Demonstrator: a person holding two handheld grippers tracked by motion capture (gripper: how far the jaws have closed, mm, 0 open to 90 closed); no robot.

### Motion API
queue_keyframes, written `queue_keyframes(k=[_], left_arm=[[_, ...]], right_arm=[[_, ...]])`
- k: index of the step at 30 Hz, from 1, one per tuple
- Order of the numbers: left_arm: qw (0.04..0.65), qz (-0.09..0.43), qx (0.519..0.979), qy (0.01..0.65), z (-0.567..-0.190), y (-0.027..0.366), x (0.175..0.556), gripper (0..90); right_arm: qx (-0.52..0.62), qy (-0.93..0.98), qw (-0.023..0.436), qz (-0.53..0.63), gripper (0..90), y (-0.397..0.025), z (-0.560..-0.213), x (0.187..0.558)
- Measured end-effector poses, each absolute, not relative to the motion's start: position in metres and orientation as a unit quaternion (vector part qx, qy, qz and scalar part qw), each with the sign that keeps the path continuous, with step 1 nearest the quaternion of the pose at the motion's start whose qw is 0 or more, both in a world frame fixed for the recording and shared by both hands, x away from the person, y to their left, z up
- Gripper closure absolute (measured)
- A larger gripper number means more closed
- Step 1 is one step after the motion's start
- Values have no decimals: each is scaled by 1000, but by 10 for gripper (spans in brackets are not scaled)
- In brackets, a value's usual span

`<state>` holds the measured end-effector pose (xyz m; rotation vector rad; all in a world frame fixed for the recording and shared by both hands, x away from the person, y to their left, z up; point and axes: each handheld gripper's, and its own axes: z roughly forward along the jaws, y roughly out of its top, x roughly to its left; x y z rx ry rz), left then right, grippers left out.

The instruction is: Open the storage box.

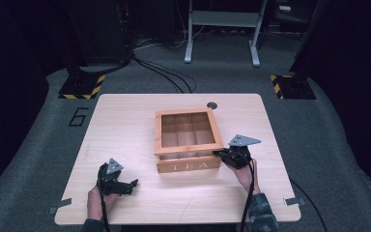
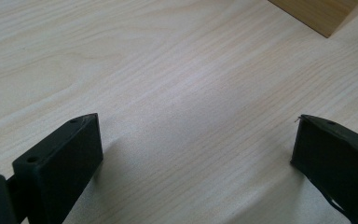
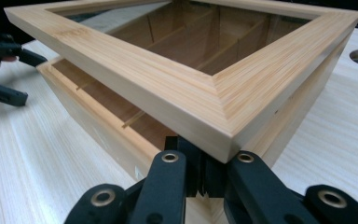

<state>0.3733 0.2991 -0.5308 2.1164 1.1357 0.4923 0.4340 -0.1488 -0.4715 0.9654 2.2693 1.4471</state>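
Resting on closed right fingers [image 3: 205, 179]: lid [image 3: 168, 88] corner.

Two readable marks: a word on my box and a numeral on the floor.

In the high view, the front wall of the wooden box [image 1: 188, 166] that I'm working on carries the pale capitals "TEA" [image 1: 189, 166], centred on that wall, facing the table's near edge. Beyond the table's far left corner, the grey floor [image 1: 53, 125] bears a large dark "6" [image 1: 78, 116]. From my own two gripper views I can read no lettering at all, neither on the box wood nor on the tabletop.
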Motion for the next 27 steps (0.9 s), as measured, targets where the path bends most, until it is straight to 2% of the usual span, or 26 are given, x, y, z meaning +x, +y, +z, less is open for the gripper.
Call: queue_keyframes(k=[21, 27], left_arm=[[337, 190, 813, 435, -531, 299, 373, 14], [338, 190, 813, 435, -531, 299, 374, 14]], right_arm=[[339, 796, 134, 483, 886, -157, -471, 414], [333, 817, 127, 453, 890, -151, -480, 408]])
